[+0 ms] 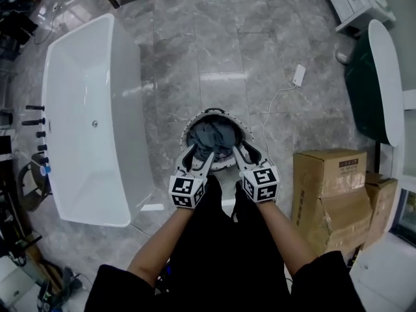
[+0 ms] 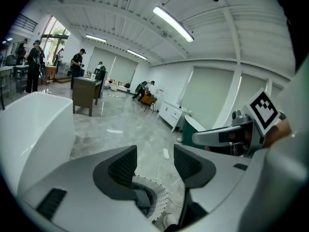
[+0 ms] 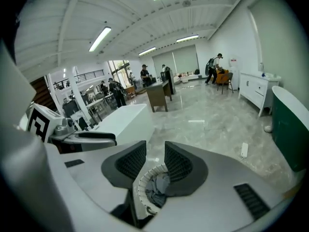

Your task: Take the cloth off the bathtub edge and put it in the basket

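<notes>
Left gripper and right gripper gape empty over the centre-frame basket; the cloth is in, so we'd withdraw.

Head camera is looking steeply down onto the basket from above. The 2 gripper cameras are looking along their jaws from close behind; all 3 are sharing that basket.

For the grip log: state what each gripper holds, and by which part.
Nothing: left gripper and right gripper are open; cloth lies in basket.
</notes>
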